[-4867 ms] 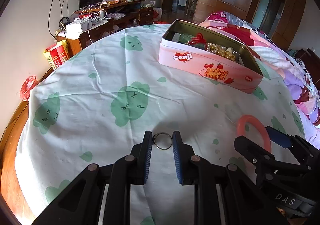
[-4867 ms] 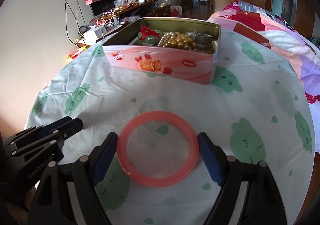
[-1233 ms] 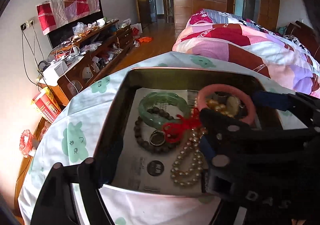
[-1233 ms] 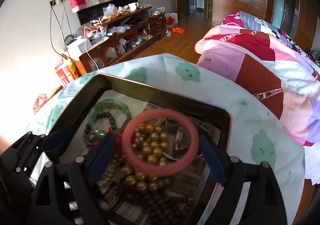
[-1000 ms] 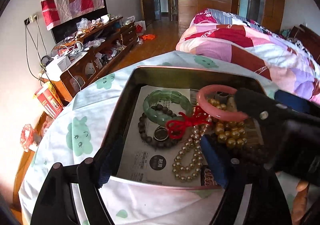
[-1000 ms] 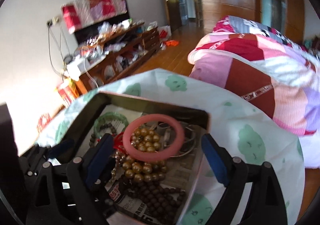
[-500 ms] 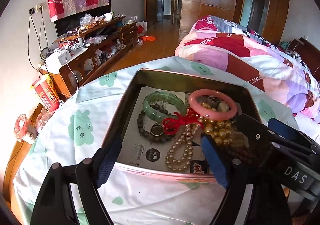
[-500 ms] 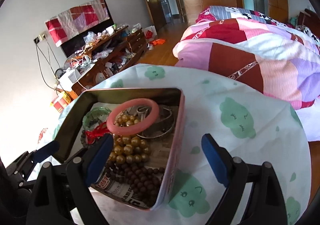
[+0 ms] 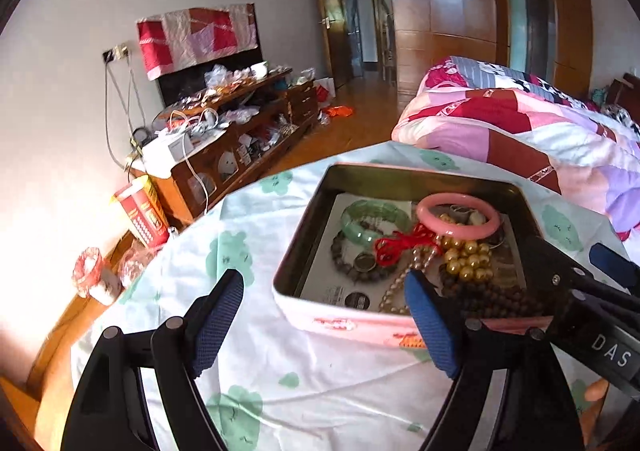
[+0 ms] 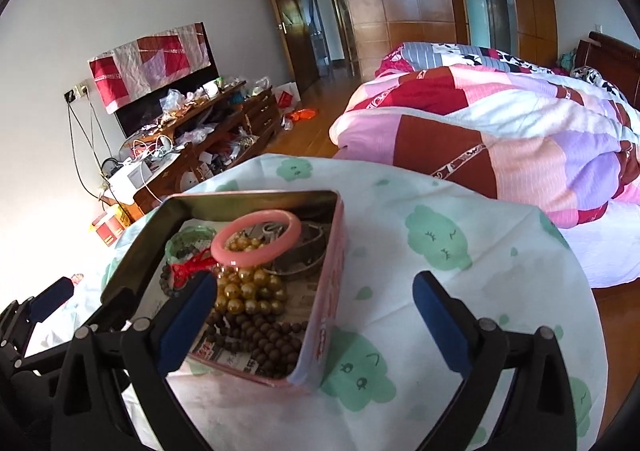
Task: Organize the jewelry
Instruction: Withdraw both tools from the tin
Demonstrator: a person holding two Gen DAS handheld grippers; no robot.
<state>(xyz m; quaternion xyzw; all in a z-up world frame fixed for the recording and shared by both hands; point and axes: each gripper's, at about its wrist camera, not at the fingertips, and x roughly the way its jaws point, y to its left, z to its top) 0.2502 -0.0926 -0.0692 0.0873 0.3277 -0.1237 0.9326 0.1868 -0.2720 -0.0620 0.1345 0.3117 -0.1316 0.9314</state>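
Note:
A pink tin box (image 9: 344, 325) (image 10: 334, 283) stands open on the table. Inside lie a pink bangle (image 9: 458, 215) (image 10: 256, 237), a green bangle (image 9: 374, 221), gold beads (image 9: 466, 257) (image 10: 248, 293), dark bead strings (image 10: 260, 339), a pearl strand, a red cord and a small ring (image 9: 363, 262). My left gripper (image 9: 324, 321) is open and empty, in front of the box's near left corner. My right gripper (image 10: 316, 321) is open and empty, straddling the box's right wall above the table.
The round table has a white cloth with green prints (image 9: 240, 335) (image 10: 436, 235). A bed with a patchwork quilt (image 10: 500, 147) lies beyond on the right. A cluttered wooden TV cabinet (image 9: 224, 139) stands by the left wall. The right gripper's body (image 9: 592, 311) shows in the left wrist view.
Both grippers have pulled back from over the box, open and empty. The pink bangle stays in the box on the gold beads; the small ring lies among the dark beads.

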